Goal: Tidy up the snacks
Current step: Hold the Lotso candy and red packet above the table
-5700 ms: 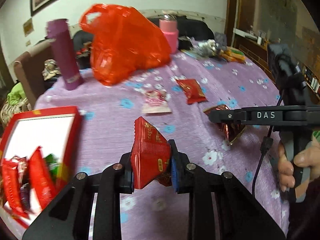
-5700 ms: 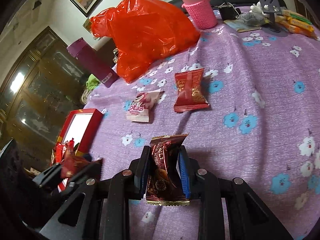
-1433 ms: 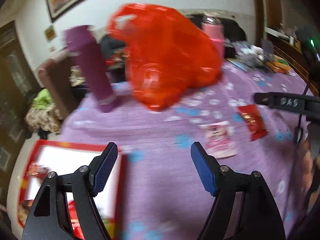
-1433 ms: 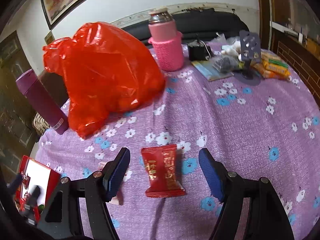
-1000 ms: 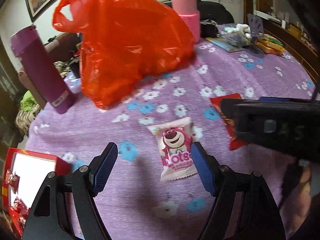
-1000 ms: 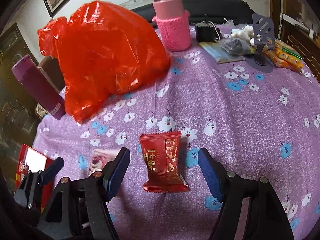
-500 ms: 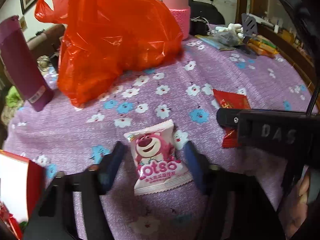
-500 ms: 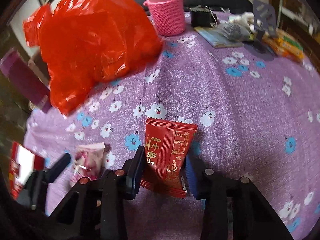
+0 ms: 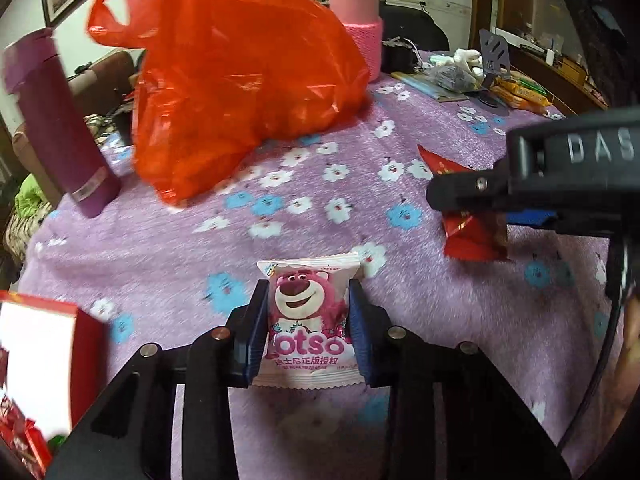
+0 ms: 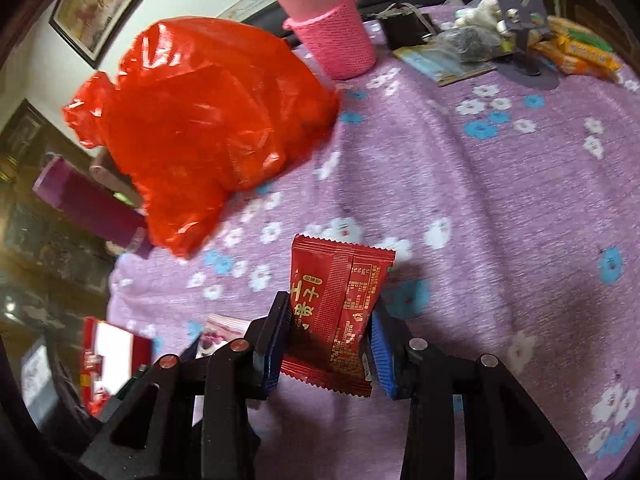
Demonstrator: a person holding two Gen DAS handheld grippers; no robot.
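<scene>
Pink and white, the crinkly plastic snack packet with the cartoon bear (image 9: 308,320) sits between the blue pads of my left gripper (image 9: 308,330). Its jaws have just been closing, and in the left wrist view both pads now press the packet's long edges, so I count it gripped. I take it by the sides because the flat pouch lies face up on the purple flowered tablecloth (image 9: 192,240) and there is nothing else to pinch.

My right gripper (image 10: 326,344) does the same with the dark red foil snack packet printed in gold characters (image 10: 336,312). Its pads clamp the lower half and the top half sticks up free at twelve o'clock from the jaws, tilted a little. Seen from the left wrist camera, that red packet hangs beyond the right tool's black body at about two o'clock from the bear packet.

I work both hands at once to carry two snacks in one trip. The place for them, I judge, is the red-rimmed cardboard box with the white inside (image 9: 44,356), which lies at roughly eight o'clock from my left jaws and already holds a few red wrapped snacks in its near corner.

The big crumpled orange-red plastic bag (image 9: 232,76) stands at eleven o'clock, with the purple cylindrical flask (image 9: 60,128) at ten o'clock and the pink bottle in its knitted pink sleeve (image 9: 360,28) at twelve, all well apart from my grips. They stay out of the path to the box.
</scene>
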